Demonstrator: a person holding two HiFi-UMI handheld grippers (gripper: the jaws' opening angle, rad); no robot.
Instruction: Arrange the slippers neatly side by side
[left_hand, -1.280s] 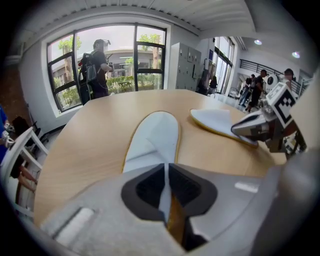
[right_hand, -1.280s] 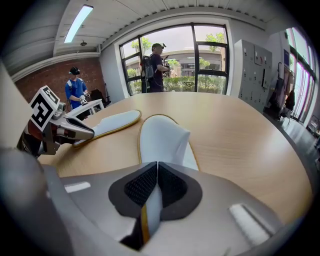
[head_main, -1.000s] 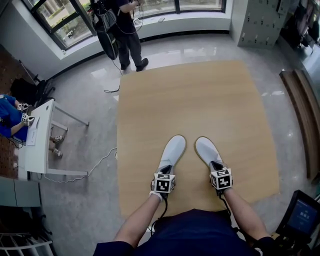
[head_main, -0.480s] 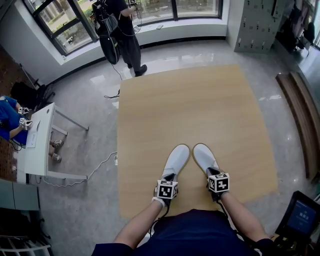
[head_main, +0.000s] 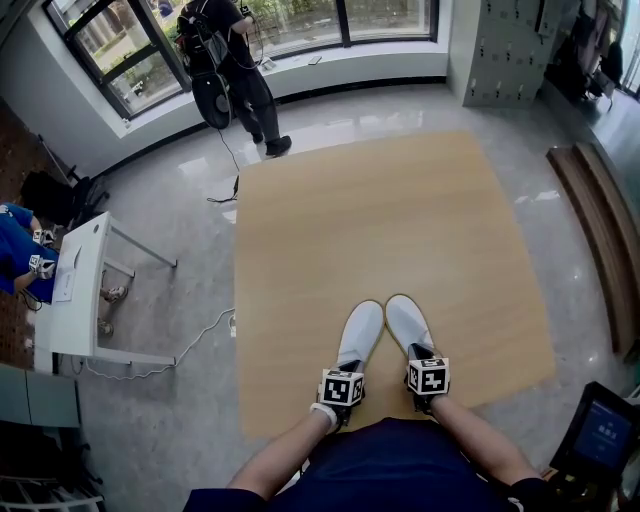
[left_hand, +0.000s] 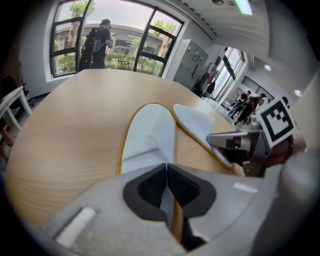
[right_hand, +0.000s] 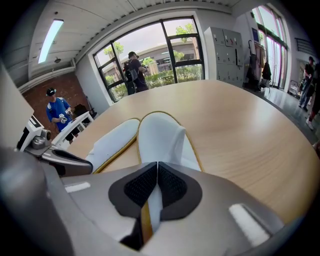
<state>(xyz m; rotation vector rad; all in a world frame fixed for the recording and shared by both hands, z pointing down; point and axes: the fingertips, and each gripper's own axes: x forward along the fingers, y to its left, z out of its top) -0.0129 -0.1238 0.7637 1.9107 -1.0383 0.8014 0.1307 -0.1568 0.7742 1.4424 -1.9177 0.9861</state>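
Note:
Two white slippers with tan soles lie toes-forward on the wooden board (head_main: 380, 200), near its front edge. The left slipper (head_main: 362, 330) (left_hand: 149, 131) and the right slipper (head_main: 404, 320) (right_hand: 161, 136) sit close side by side, toes nearly touching. My left gripper (head_main: 347, 366) (left_hand: 166, 169) is shut on the left slipper's heel edge; its jaws have just closed tighter on it. My right gripper (head_main: 418, 352) (right_hand: 157, 167) is shut on the right slipper's heel edge. Each gripper view also shows the other slipper (left_hand: 197, 121) (right_hand: 111, 141).
A person (head_main: 228, 65) with a backpack stands by the windows beyond the board. At the left stand a white table (head_main: 75, 290), a seated person in blue (head_main: 14, 250) and a floor cable (head_main: 200, 325). Lockers (head_main: 510, 45), a bench (head_main: 600, 230) and a screen (head_main: 603, 435) are at the right.
Both grippers pulled the slippers toward me and inward. The gap between the slippers has closed, and they now lie close side by side.

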